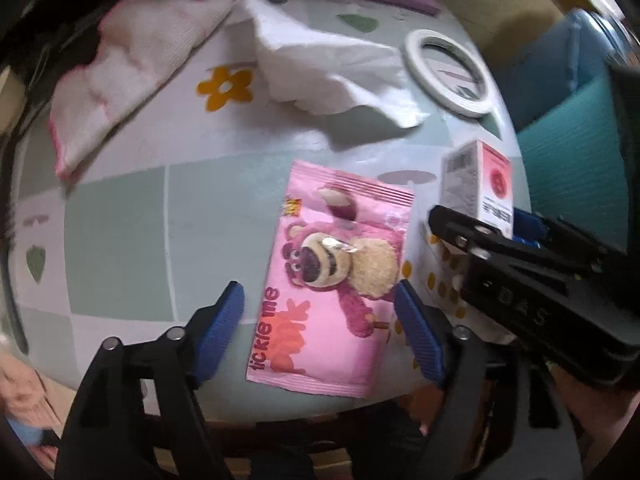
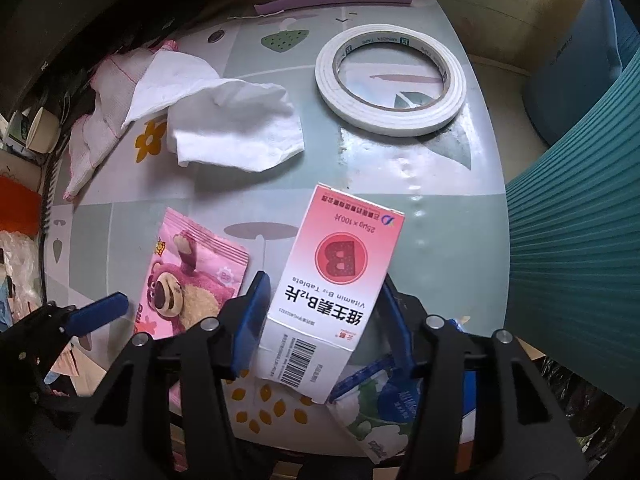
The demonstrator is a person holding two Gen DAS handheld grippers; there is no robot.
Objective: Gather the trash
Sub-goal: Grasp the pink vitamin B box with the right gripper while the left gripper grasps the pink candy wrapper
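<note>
Gripping the box (image 2: 334, 280) by its two long sides, the right gripper (image 2: 324, 320) has its blue pads (image 2: 250, 320) closed against the carton. The box is pink and white, marked "Vitamin B12 Tablets", with its long axis running along the fingers: the barcode end sits back between the pads and the pink end points away toward the tape roll (image 2: 390, 80). From the left wrist view the box (image 1: 478, 184) appears tilted up, off the desk (image 1: 120, 240), at the desk's right edge.

The left gripper (image 1: 320, 320) hangs wide open over the near edge of the desk, holding nothing. Its pads (image 1: 222, 320) stand on either side of the pink wrapper (image 1: 332, 280), whether touching it I cannot tell. The wrapper, printed with a pink bear and "tickle me", lies flat near the near edge, its long axis running from that edge toward the middle of the desk, crimped top end pointing away.

Farther in lies a crumpled white tissue (image 2: 236, 128), and beside it, toward the left edge, a white cloth with pink stitching (image 1: 120, 80). The tape roll lies flat near the far right edge. A teal ribbed bin (image 2: 576, 240) stands just off the desk's right edge.
</note>
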